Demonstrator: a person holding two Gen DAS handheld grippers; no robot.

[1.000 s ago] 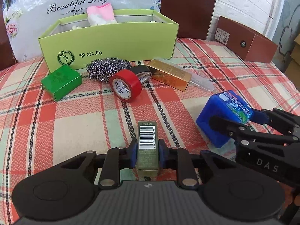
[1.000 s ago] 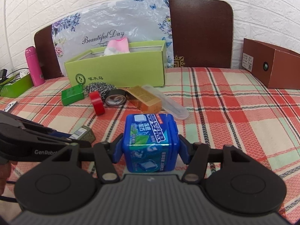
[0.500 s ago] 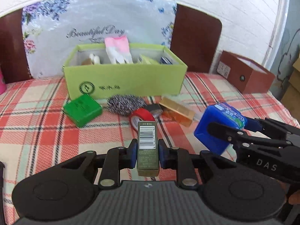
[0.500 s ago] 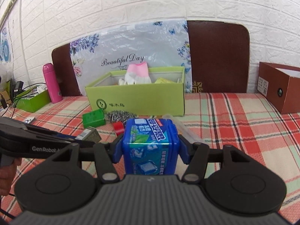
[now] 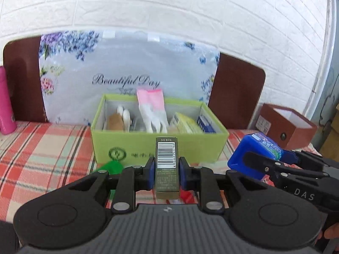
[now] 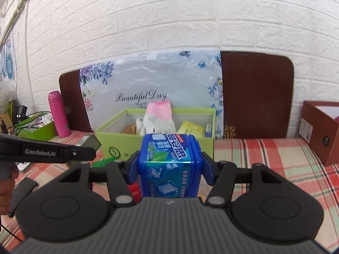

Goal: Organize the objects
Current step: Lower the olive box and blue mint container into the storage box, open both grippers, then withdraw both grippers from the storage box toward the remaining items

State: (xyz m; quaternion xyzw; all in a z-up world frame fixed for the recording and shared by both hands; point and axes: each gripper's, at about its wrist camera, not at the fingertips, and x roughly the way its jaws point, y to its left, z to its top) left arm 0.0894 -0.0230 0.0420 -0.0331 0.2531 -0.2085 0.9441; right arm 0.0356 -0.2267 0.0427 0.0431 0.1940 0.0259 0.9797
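Note:
My left gripper (image 5: 166,170) is shut on a slim olive-gold box with a barcode (image 5: 167,165), held in the air in front of the light-green open box (image 5: 203,148). My right gripper (image 6: 168,167) is shut on a blue plastic container with a printed label (image 6: 169,160), also lifted off the table. In the left wrist view the blue container (image 5: 252,154) hangs to the right of the olive box. The green box (image 6: 118,139) holds a pink-and-white glove (image 6: 159,118), a yellow packet (image 6: 191,129) and other small items.
A checked cloth covers the table (image 5: 42,148). A small green box (image 5: 112,166) and a red tape roll (image 5: 186,194) peek out under the left gripper. A brown box (image 5: 288,129) stands at the right, a pink bottle (image 6: 58,114) at the left. A flowered bag (image 6: 148,84) leans on the wall.
Both grippers have risen with their loads and tilted up toward the green box, so its inside shows and the loose items on the cloth have dropped behind the grippers.

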